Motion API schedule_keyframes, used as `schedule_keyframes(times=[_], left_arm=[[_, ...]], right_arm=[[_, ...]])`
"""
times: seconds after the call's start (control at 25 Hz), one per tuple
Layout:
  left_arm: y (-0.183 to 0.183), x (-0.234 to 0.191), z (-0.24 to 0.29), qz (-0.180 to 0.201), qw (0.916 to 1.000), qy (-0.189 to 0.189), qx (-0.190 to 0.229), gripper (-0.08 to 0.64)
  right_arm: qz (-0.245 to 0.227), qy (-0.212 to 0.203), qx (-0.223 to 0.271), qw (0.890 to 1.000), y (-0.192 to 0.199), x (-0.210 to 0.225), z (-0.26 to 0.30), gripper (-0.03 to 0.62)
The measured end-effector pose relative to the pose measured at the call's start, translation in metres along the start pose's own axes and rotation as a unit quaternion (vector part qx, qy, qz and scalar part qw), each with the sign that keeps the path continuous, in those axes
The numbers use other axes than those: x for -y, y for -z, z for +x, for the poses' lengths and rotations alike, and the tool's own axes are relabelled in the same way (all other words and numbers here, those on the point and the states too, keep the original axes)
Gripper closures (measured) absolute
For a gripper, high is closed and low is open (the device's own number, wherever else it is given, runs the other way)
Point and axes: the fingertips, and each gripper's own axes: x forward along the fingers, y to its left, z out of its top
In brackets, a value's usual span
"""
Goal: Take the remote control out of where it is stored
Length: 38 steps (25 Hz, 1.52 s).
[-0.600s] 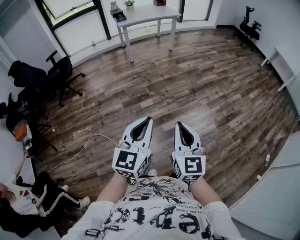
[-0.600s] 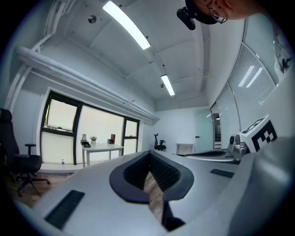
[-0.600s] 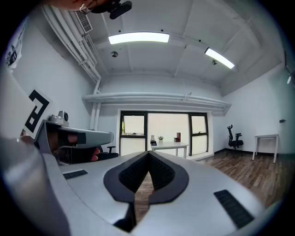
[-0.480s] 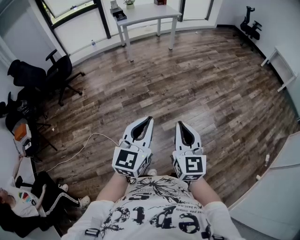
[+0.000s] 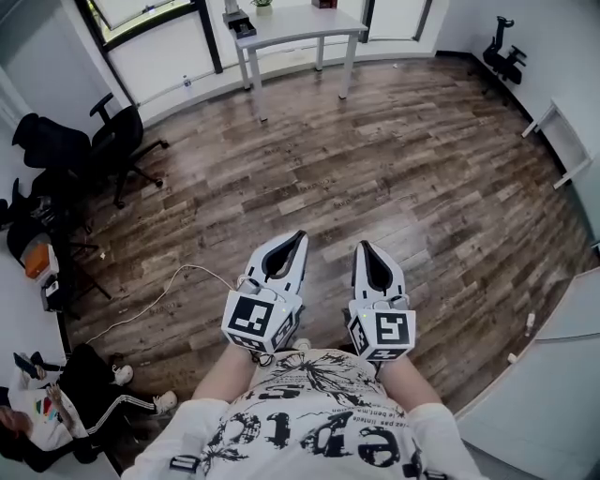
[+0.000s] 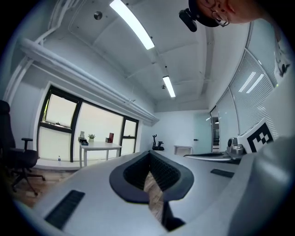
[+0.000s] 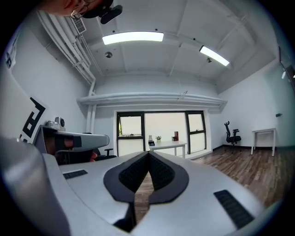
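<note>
No remote control shows in any view. My left gripper [image 5: 300, 234] is held in front of my body, level above the wooden floor, its jaws closed tip to tip with nothing between them. My right gripper [image 5: 361, 246] sits beside it, a little apart, also shut and empty. In the left gripper view the left gripper [image 6: 149, 152] points across the room toward a white table [image 6: 100, 148]. The right gripper [image 7: 148, 154] in its own view aims at the same white table [image 7: 168, 146] under the window.
A white table [image 5: 291, 26] with small items stands at the far wall by the windows. Black office chairs [image 5: 112, 150] are at the left, another chair [image 5: 503, 54] at the far right. A cable [image 5: 159, 300] lies on the floor. A person [image 5: 56, 412] sits at the lower left.
Both grippers have stayed shut in the same place. The view has shifted slightly, and the seated person at the lower left has moved.
</note>
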Motion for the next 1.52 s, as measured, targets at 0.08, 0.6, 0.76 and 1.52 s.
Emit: schedule_keyframes(times=[0.08,0.6,0.76,1.52], left_arm=[[0.001,-0.001,-0.003,-0.004,1.0,0.001,0.001,0.552],[0.023,-0.031,0.004,-0.048,0.9977,-0.046,-0.013,0.552],[0.019,-0.037,0.03,-0.037,0.9962,-0.079,-0.008,0.552],[-0.014,0.026,0.258,0.015,0.9908,-0.13,0.035,0.552]], right_arm=[[0.001,0.006,-0.003,1.0,0.003,0.001,-0.002,0.6],[0.009,-0.028,-0.032,0.999,0.027,0.01,0.018,0.6],[0.007,-0.041,-0.023,0.999,0.02,0.046,0.042,0.6],[-0.028,-0.108,-0.01,0.994,0.002,0.262,0.152,0.6]])
